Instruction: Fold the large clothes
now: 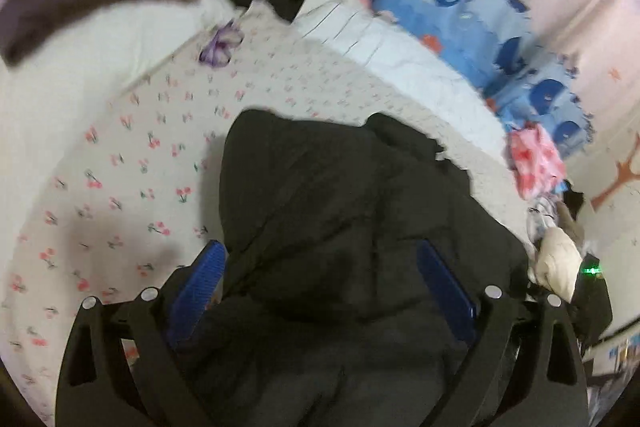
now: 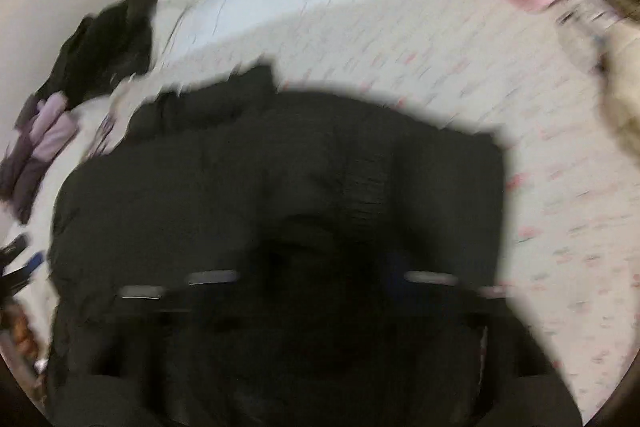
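Your left tool (image 1: 320, 267) stands wide open over the black jacket (image 1: 340, 211), its blue pads not pressing it. Your right tool (image 2: 324, 279) is too blurred to tell its state. The jacket lies on the bed's cherry-print sheet (image 1: 132, 163).

Large black padded jacket (image 1: 340, 219), quilted matte fabric, lies bunched on cherry-print bedsheet (image 1: 120, 187). Left wrist view: fills centre through 6 o'clock, rounded edge toward 12 o'clock. Right wrist view: blurred dark mass (image 2: 280, 207), ribbed cuff at 1 o'clock.
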`<state>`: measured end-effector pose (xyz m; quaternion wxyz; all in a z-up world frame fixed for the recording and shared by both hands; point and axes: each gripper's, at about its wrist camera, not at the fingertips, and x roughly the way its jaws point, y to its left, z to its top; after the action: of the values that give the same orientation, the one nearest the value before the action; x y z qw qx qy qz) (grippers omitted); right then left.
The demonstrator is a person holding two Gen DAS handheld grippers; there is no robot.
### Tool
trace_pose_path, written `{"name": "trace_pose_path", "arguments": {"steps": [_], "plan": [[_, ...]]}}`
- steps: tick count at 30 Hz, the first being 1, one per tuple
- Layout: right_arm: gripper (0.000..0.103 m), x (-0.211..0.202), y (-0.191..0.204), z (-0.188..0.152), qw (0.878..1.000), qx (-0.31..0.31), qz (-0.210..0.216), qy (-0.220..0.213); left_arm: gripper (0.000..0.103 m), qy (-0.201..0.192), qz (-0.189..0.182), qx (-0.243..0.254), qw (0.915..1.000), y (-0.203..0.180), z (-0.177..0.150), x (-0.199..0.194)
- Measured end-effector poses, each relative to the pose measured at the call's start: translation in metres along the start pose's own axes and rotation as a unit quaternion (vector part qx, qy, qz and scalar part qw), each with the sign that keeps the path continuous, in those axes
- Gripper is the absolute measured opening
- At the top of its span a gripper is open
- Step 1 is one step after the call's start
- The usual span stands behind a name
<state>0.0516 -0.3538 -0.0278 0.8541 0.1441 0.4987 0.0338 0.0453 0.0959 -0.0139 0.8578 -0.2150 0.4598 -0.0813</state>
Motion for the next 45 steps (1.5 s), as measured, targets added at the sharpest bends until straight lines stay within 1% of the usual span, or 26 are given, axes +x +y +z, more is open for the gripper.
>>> {"name": "trace_pose_path", "arguments": {"steps": [2, 3, 4, 6, 7, 8, 9, 10, 11, 12, 13, 14, 16, 18, 19, 21, 23, 25, 28, 31, 33, 36, 37, 40, 42, 45], "plan": [[0.009, -0.012, 0.017, -0.001, 0.999, -0.042, -0.009, -0.029, 0.092, 0.015, 0.017, 0.009, 0.9997, -0.003, 0.000, 0.014], [0.008, -0.025, 0.022, -0.001, 0.997, -0.054, -0.005, -0.050, 0.092, 0.006, 0.018, 0.016, 0.9997, -0.008, 0.001, 0.014], [0.008, -0.040, 0.024, 0.001, 0.996, -0.058, 0.000, -0.073, 0.092, -0.022, 0.014, 0.030, 0.9992, -0.012, 0.003, 0.005], [0.008, -0.074, 0.020, 0.005, 0.990, -0.055, -0.001, -0.130, 0.093, -0.053, 0.007, 0.049, 0.9974, -0.018, 0.007, -0.004], [0.008, -0.081, 0.017, 0.005, 0.989, -0.051, -0.007, -0.141, 0.095, -0.066, 0.006, 0.061, 0.9959, -0.022, 0.008, -0.007], [0.008, -0.083, 0.011, 0.005, 0.989, -0.046, -0.016, -0.143, 0.096, -0.066, 0.008, 0.068, 0.9954, -0.024, 0.009, -0.004], [0.009, -0.076, 0.003, 0.006, 0.989, -0.039, -0.028, -0.137, 0.096, -0.057, 0.013, 0.076, 0.9954, -0.026, 0.010, 0.003], [0.009, -0.060, -0.007, 0.004, 0.991, -0.033, -0.047, -0.118, 0.096, -0.038, 0.022, 0.082, 0.9956, -0.026, 0.011, 0.017], [0.009, -0.044, -0.013, 0.000, 0.993, -0.031, -0.059, -0.096, 0.096, -0.008, 0.034, 0.084, 0.9959, -0.024, 0.009, 0.037], [0.014, -0.021, -0.021, -0.005, 0.995, -0.027, -0.070, -0.064, 0.096, 0.022, 0.046, 0.081, 0.9955, -0.020, 0.007, 0.056], [0.023, 0.000, -0.029, -0.010, 0.996, -0.025, -0.078, -0.033, 0.096, 0.044, 0.054, 0.076, 0.9947, -0.014, 0.004, 0.069], [0.035, 0.018, -0.037, -0.017, 0.997, -0.026, -0.074, -0.010, 0.096, 0.067, 0.053, 0.070, 0.9938, -0.008, 0.001, 0.082], [0.042, 0.016, -0.045, -0.020, 0.998, -0.009, -0.061, -0.010, 0.096, 0.083, 0.038, 0.037, 0.9951, 0.005, -0.001, 0.083], [0.064, -0.008, -0.051, -0.021, 0.999, 0.005, -0.044, -0.013, 0.096, 0.082, 0.033, 0.024, 0.9958, 0.011, -0.001, 0.066], [0.067, -0.027, -0.052, -0.024, 0.999, 0.004, -0.038, -0.022, 0.096, 0.082, 0.023, 0.031, 0.9959, 0.013, -0.003, 0.051], [0.085, -0.077, -0.055, -0.042, 0.999, -0.001, -0.022, -0.044, 0.096, 0.085, 0.007, 0.055, 0.9948, 0.019, -0.010, 0.020], [0.093, -0.113, -0.067, -0.069, 0.999, -0.003, -0.001, -0.039, 0.096, 0.097, -0.008, 0.076, 0.9923, 0.033, -0.023, -0.015], [0.095, -0.137, -0.081, -0.107, 0.999, 0.002, 0.036, -0.006, 0.096, 0.117, -0.024, 0.083, 0.9894, 0.055, -0.042, -0.052], [0.095, -0.165, -0.095, -0.163, 0.994, 0.029, 0.101, 0.033, 0.096, 0.148, -0.050, 0.067, 0.9854, 0.097, -0.077, -0.100], [0.095, -0.176, -0.111, -0.211, 0.988, 0.052, 0.134, 0.058, 0.096, 0.163, -0.072, 0.048, 0.9829, 0.133, -0.116, -0.136], [0.095, -0.177, -0.117, -0.231, 0.980, 0.077, 0.174, 0.061, 0.096, 0.181, -0.093, 0.027, 0.9786, 0.154, -0.138, -0.146], [0.095, -0.170, -0.117, -0.252, 0.965, 0.114, 0.222, 0.076, 0.096, 0.210, -0.119, 0.002, 0.9705, 0.169, -0.170, -0.149], [0.095, -0.167, -0.116, -0.255, 0.962, 0.119, 0.232, 0.080, 0.096, 0.213, -0.139, -0.007, 0.9672, 0.170, -0.180, -0.150], [0.095, -0.159, -0.107, -0.267, 0.942, 0.140, 0.290, 0.093, 0.096, 0.213, -0.183, -0.004, 0.9599, 0.156, -0.195, -0.150], [0.095, -0.156, -0.097, -0.268, 0.935, 0.139, 0.313, 0.091, 0.096, 0.212, -0.193, 0.003, 0.9580, 0.146, -0.199, -0.148], [0.096, -0.147, -0.085, -0.265, 0.931, 0.140, 0.324, 0.090, 0.096, 0.201, -0.180, -0.003, 0.9629, 0.133, -0.196, -0.137]]}}
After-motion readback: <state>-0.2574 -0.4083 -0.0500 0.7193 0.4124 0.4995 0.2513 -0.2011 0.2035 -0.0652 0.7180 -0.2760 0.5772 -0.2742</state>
